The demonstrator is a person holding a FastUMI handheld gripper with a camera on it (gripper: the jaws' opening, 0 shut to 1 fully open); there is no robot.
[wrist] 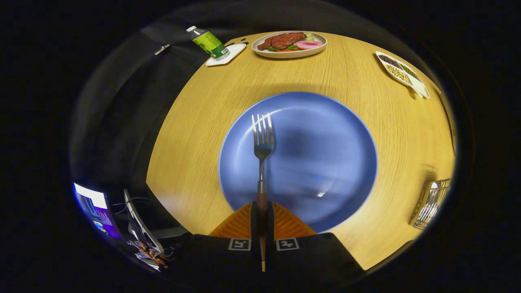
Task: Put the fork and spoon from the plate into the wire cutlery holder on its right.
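Gripper (261,219): fingers closed narrow on the fork (262,154), both pressing its brown handle from either side. The handle runs back between the fingers; its butt end shows behind them. The metal neck and tines project straight ahead, tines pointing away from the gripper.

Fork sits above the blue plate (325,134); whether the tines touch the plate surface cannot be told. A soft shadow lies on the plate just right of the fork head. No spoon seen on the plate. Plate surface otherwise bare, slightly motion-blurred.

The plate rests on a round wooden table (195,134). Gripper is aligned roughly along the plate's left-of-centre line, pointing toward the far side of the table, level with no marked tilt.

To the right of the plate, near the table edge: the wire cutlery holder (432,203), well apart from the fork. Bare tabletop between plate and holder; nothing stands in between.

Farther, right side: a white divided dish (403,73) holding beans or grains in separate compartments.

Far side, beyond the plate: an oval plate of food (289,44) with meat, greens and a pink slice.

Far left: a bottle (208,42) with green label, lying tilted on a white coaster (228,57).

Off the table, near left: a lit screen (97,209).
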